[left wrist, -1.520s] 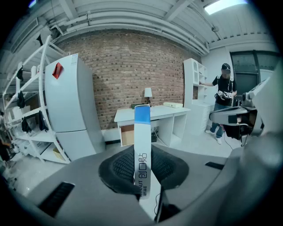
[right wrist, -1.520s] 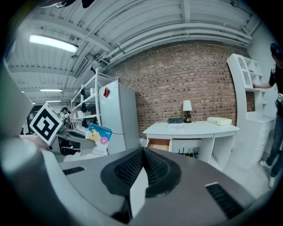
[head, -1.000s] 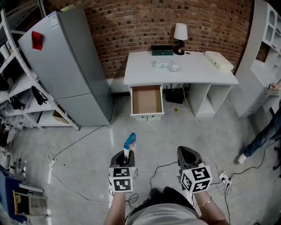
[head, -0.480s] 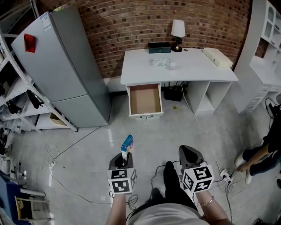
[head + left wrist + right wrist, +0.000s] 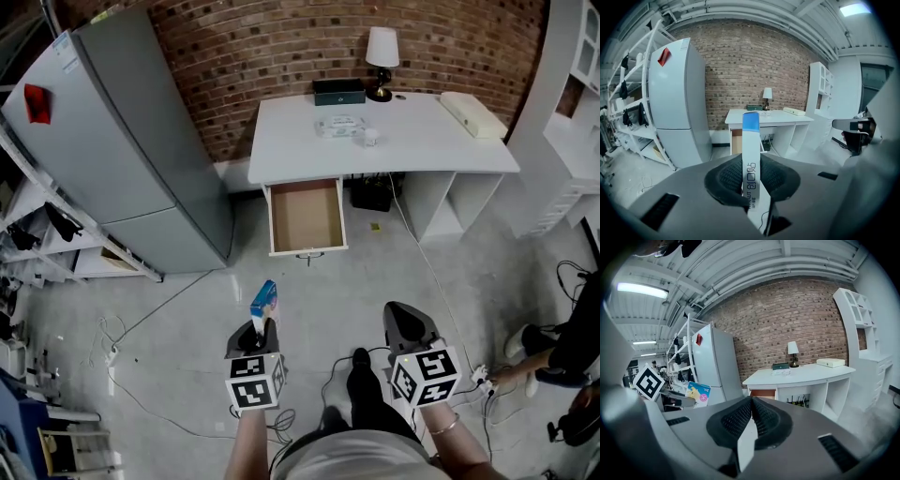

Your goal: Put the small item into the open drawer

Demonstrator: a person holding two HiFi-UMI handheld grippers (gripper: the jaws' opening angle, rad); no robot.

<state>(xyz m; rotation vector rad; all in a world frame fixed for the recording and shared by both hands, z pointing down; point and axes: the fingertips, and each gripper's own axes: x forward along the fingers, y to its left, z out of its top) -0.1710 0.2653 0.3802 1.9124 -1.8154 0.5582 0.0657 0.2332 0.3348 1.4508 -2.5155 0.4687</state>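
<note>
My left gripper (image 5: 255, 336) is shut on a small blue and white box (image 5: 263, 300), which stands upright out of its jaws. In the left gripper view the box (image 5: 751, 154) sits clamped between the black pads (image 5: 729, 180). Straight ahead across the floor, an open drawer (image 5: 305, 217) with a bare brown bottom juts from the white desk (image 5: 412, 150); it also shows behind the box as the drawer (image 5: 736, 140). My right gripper (image 5: 405, 323) is shut with nothing in it, level with the left one. In the right gripper view I see the box (image 5: 697, 393) and the drawer (image 5: 761, 393).
A grey fridge (image 5: 112, 141) stands left of the desk, with a metal rack (image 5: 37, 234) further left. Cables (image 5: 159, 309) trail over the floor. A lamp (image 5: 382, 52) and boxes sit on the desk. A white cabinet (image 5: 572, 122) and a person's legs (image 5: 562, 347) are at right.
Both grippers have moved forward toward the desk, so the desk and drawer look nearer. The box stays clamped in the left gripper. The person at the right has shifted.
</note>
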